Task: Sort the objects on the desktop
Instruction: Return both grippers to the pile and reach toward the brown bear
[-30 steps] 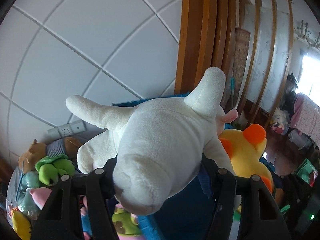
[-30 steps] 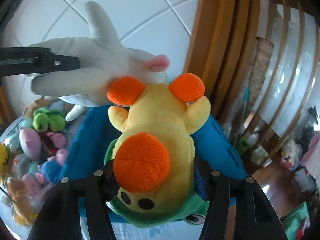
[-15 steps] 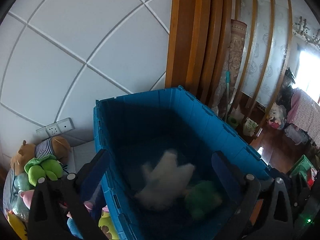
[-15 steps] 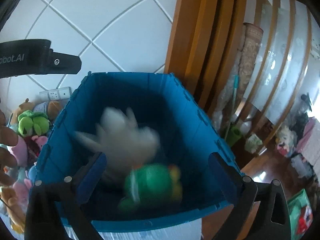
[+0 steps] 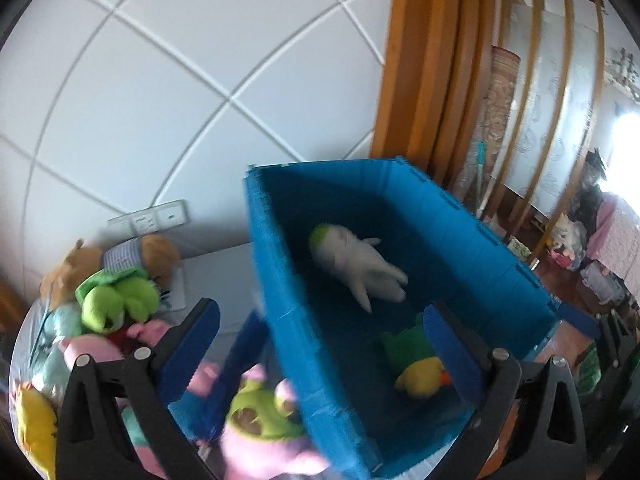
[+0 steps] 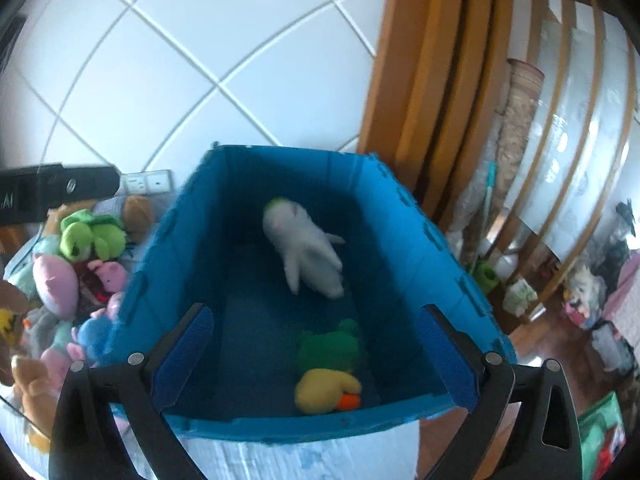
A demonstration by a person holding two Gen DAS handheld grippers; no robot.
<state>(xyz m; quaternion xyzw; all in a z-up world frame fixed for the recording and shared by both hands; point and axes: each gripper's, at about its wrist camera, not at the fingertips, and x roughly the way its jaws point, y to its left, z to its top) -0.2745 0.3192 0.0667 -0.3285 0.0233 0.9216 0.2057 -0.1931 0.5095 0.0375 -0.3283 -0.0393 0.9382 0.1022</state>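
A white plush [image 5: 358, 262] [image 6: 306, 254] lies on the floor of the blue bin [image 5: 480, 236] [image 6: 404, 220]. A yellow duck plush in green [image 5: 416, 362] [image 6: 330, 368] lies nearer the bin's front wall. My left gripper [image 5: 320, 344] hangs open above the bin's left wall, empty. My right gripper [image 6: 314, 358] stands open over the bin's front edge, with nothing between its pads. The left gripper's black body [image 6: 52, 196] shows at the left edge of the right wrist view.
A heap of plush toys [image 5: 116, 300] [image 6: 76, 264] fills the table left of the bin, with a green frog on top. A tiled wall with a socket [image 5: 156, 216] stands behind. Wooden door frame [image 5: 424, 64] and a cluttered room lie to the right.
Both grippers let go: the white plush and the duck dropped from the jaws into the bin and now lie still. The left gripper has shifted left, over the bin's left wall.
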